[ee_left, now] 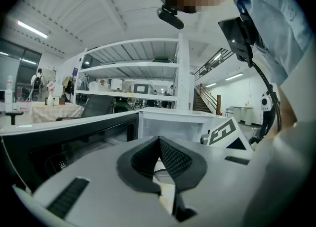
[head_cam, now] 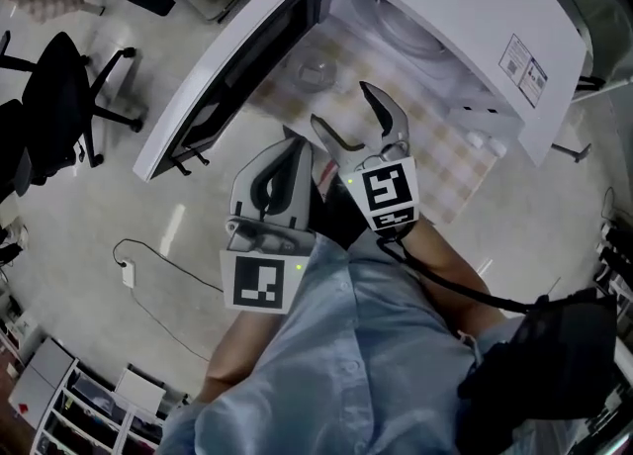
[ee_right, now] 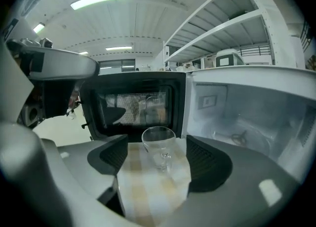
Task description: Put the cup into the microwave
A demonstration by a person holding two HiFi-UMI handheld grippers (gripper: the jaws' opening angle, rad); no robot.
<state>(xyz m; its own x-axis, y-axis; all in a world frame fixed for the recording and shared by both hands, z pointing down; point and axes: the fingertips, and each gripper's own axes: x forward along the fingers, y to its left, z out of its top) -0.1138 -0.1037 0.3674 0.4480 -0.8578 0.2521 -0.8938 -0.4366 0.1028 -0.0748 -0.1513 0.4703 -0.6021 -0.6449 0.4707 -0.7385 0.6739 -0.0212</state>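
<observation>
1. Pale floor (head_cam: 89,206) all round, with a black office chair (head_cam: 54,97) left of the white microwave (head_cam: 465,8).
2. The microwave sits on a checked cloth (head_cam: 445,161), and its door (head_cam: 227,67) is swung wide open.
3. The glass cup (ee_right: 159,144) stands upright on the cloth just in front of the microwave, outside it.
4. The right gripper (head_cam: 341,105) has its jaws spread wide. The cup is framed between them, untouched.
5. The left gripper (head_cam: 295,146) sits farther back from the microwave, jaws pressed together and empty.
6. The label (head_cam: 524,65) on the microwave's casing is too small to read.
</observation>
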